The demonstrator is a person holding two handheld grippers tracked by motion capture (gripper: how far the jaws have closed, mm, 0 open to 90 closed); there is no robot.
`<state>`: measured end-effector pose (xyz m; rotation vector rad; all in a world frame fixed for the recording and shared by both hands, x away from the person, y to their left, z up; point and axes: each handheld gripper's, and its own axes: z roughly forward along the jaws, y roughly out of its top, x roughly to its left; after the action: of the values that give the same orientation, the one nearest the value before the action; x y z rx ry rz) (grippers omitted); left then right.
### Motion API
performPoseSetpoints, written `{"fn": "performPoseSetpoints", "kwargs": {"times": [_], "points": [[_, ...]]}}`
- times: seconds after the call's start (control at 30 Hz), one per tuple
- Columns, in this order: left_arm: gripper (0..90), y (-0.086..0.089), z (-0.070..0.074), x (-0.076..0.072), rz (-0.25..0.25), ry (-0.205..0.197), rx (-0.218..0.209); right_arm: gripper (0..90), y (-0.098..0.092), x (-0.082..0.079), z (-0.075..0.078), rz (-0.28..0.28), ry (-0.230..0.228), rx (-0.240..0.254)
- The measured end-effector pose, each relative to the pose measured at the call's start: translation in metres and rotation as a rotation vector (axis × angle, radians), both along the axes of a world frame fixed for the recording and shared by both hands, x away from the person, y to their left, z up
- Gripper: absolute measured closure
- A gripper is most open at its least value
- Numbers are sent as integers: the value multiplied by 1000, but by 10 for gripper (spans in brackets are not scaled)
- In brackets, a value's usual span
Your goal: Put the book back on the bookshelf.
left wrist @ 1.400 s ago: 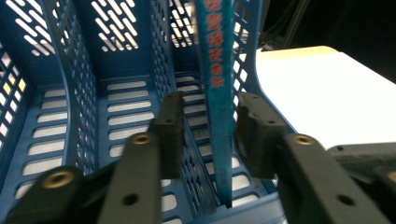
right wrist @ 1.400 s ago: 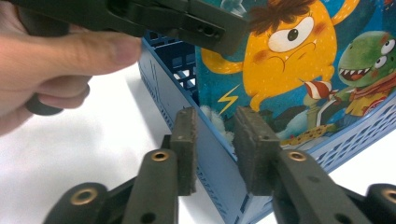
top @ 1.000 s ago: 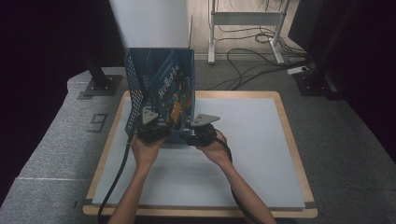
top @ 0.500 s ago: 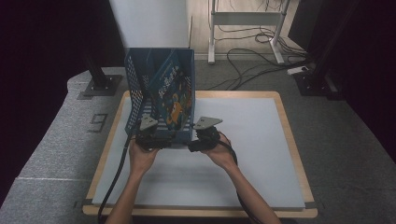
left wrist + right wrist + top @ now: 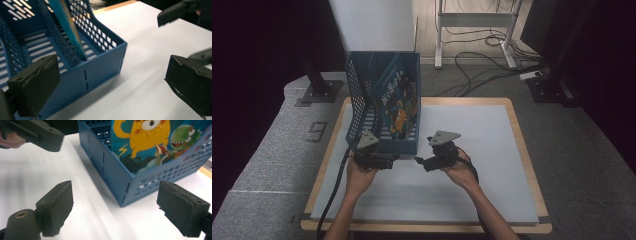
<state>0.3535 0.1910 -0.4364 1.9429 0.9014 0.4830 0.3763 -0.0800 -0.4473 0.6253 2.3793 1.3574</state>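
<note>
Both claws let go, book left leaning in the rack

The blue file rack stands at the table's left rear with the picture book tilted inside; left claw and right claw have just been opening, nothing between the jaws (both gape wide), so a careless withdrawal could clip the rack's front corner and shove it.

the blue file rack blocks the board's far left; the white surface rightward and nearer lies open.
</note>
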Motion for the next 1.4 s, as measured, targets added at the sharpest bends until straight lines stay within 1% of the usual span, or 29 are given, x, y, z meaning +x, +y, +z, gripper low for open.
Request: {"fn": "performPoseSetpoints", "kwargs": {"times": [0.07,0.1,0.2,0.3,0.37,0.43,0.5,0.57,0.7,0.77,0.87,1.03,1.1,1.23,1.3,1.4], "points": [[0,0,0,-2,-22,3,10,122,-5,-2,1,-3,2,0],[5,0,0,-3,-41,11,10,121,-8,-4,1,-8,0,-2],[21,1,1,-4,-80,34,10,110,-16,-7,2,-19,3,-9],[17,2,1,-6,-92,49,28,90,-25,-11,3,-31,4,-7],[4,3,2,-8,-94,51,36,84,-31,-13,3,-36,3,-7],[0,4,3,-11,-102,50,28,77,-37,-16,4,-46,-1,-5],[0,6,4,-14,-105,44,10,71,-44,-18,6,-57,-4,-5],[0,9,6,-16,-119,42,-7,66,-51,-20,7,-68,-5,-6],[0,15,9,-23,-120,30,-13,58,-66,-26,9,-87,-14,-6],[0,19,10,-26,-119,29,-20,55,-76,-30,10,-105,-19,-6],[0,26,12,-30,-122,24,-42,54,-91,-34,11,-131,-26,-2],[0,33,12,-37,-126,9,-36,54,-116,-45,15,-174,-41,2],[0,37,10,-41,-124,6,-28,54,-125,-50,16,-187,-47,1],[0,44,6,-44,-113,5,-26,54,-142,-59,17,-226,-59,-4],[0,48,2,-46,-108,4,-27,54,-150,-62,16,-241,-58,-4],[0,53,-3,-48,-102,10,-18,54,-163,-68,12,-270,-51,-8]]}}
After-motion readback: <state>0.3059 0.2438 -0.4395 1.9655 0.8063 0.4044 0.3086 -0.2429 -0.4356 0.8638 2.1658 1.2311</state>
